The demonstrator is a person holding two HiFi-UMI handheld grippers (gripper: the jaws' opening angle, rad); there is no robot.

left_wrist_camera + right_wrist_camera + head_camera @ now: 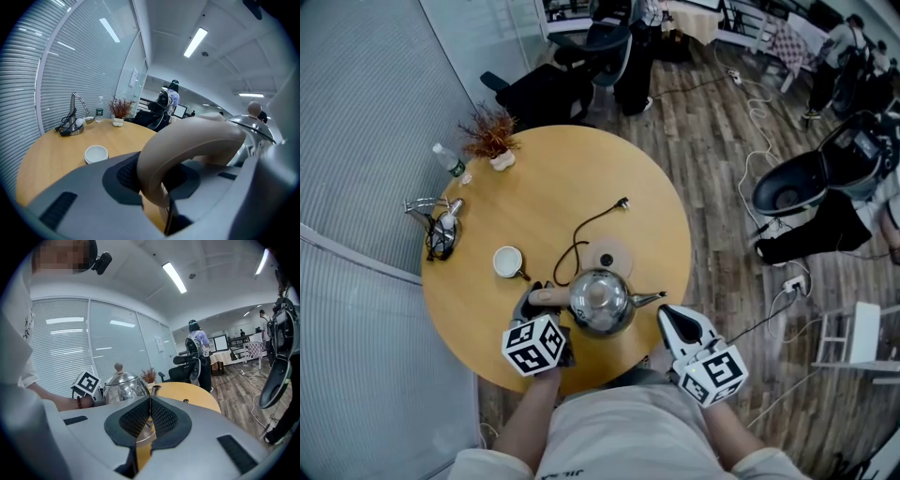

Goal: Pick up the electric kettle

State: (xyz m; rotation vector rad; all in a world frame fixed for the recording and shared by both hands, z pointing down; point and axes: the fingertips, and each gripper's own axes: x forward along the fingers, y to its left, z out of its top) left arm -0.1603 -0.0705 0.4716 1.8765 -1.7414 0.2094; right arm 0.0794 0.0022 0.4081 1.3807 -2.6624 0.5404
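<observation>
Nearest in the head view, my forearms (534, 412) run up to the near edge of the table (544, 187), where my left gripper (541, 302) sits at the handle (549, 296) of the electric kettle (600, 300), which stands off its round base (609, 257) and close to that edge; my right gripper (667, 314) lies just beside the spout (649, 300), angled toward it. In the left gripper view the beige handle fills the foreground and my fingers (125, 173) are clenched on it, both sides pressing its curve, so I judge the grasp made and only the lift left; whether the kettle's bottom is clear of the wood I cannot tell. In the right gripper view my pads (136, 420) meet with nothing between them, pointing nearly level at the steel body, the spout tip just beyond them
</observation>
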